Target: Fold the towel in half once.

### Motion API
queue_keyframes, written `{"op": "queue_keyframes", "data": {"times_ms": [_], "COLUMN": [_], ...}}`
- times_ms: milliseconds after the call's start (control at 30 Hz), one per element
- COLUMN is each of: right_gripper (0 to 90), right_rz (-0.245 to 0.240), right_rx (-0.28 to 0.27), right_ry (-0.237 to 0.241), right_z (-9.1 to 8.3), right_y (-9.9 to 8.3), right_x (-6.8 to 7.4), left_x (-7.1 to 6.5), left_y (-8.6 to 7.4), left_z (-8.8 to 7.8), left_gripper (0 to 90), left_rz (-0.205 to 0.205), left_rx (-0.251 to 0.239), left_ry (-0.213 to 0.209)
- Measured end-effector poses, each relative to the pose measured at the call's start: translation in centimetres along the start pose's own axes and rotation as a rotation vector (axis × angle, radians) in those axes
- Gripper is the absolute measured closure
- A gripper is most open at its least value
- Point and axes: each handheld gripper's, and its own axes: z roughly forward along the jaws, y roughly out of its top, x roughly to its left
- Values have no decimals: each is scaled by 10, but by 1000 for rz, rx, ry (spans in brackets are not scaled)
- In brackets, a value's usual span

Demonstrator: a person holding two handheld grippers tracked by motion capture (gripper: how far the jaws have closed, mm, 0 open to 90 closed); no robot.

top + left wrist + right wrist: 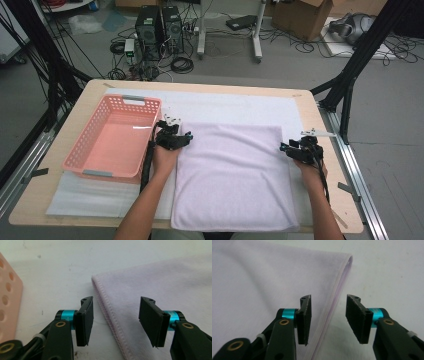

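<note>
Both grippers, left [115, 322] and right [328, 318], have fingers released, straddling opposite towel [232, 175] edges; basket [112, 165] beside, on counter [320, 200].

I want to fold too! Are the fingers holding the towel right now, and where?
No, nothing is held. Both the left gripper and right gripper are open, each straddling a side edge of the lilac towel without pinching it.

One folded lilac towel [232, 175] lies on one desk [310, 107]. One pink perforated basket [114, 137] stands beside it. One white mat [235, 105] covers the desk top. Two hand-held grippers are present, the left hand-held gripper [181, 136] and the right hand-held gripper [289, 148], each with two black jaws. On the floor beyond: two computer towers [160, 27] and one cardboard box [302, 17].
</note>
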Motion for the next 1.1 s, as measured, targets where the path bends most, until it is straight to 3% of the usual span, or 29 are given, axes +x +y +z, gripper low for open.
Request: {"op": "queue_keyframes", "data": {"times_ms": [167,200,267,300,367,400,433,467,533,567,600,767,833,867,900,967,1067,1100], "right_gripper": [498,509,521,551,645,645,849,857,870,871,872,873,873,872,872,872,855,819], "right_rz": [-10,-12,-12,2,20,20,4,-5,-59,-61,-45,-51,-54,-50,-51,-65,-33,-21], "right_rx": [37,38,94,80,76,76,81,86,110,100,75,-20,-59,-63,-66,-83,-72,-62], "right_ry": [-29,-35,-56,-61,-77,-77,-62,-51,-103,-107,-97,-117,-119,-116,-120,-139,-147,-151], "right_z": [15,18,32,33,33,33,33,33,33,32,31,28,27,27,28,31,39,40], "right_y": [14,16,19,19,19,19,20,20,26,27,28,42,50,53,56,58,57,56], "right_x": [-1,0,0,0,1,1,2,5,9,5,1,-8,-10,-12,-13,-14,-17,-17], "left_x": [4,4,1,0,-1,-5,-7,-7,-3,2,2,4,7,9,10,9,9,9], "left_y": [6,6,7,7,6,7,8,11,14,16,16,18,17,21,22,24,27,26], "left_z": [12,13,14,15,14,15,15,15,14,13,13,18,20,23,24,25,30,32], "left_gripper": [464,464,501,539,792,792,834,846,857,858,858,858,857,857,857,857,840,787], "left_rz": [-31,-18,4,10,45,60,59,48,-3,-60,-60,-118,-110,-96,-90,-94,-81,-92], "left_rx": [27,31,30,28,27,32,41,52,40,-4,-4,-136,-148,-139,-163,-169,-162,-155], "left_ry": [-1,6,15,13,-42,-55,-40,-39,-32,-40,-40,-37,-46,-61,-66,-68,-68,-64]}}
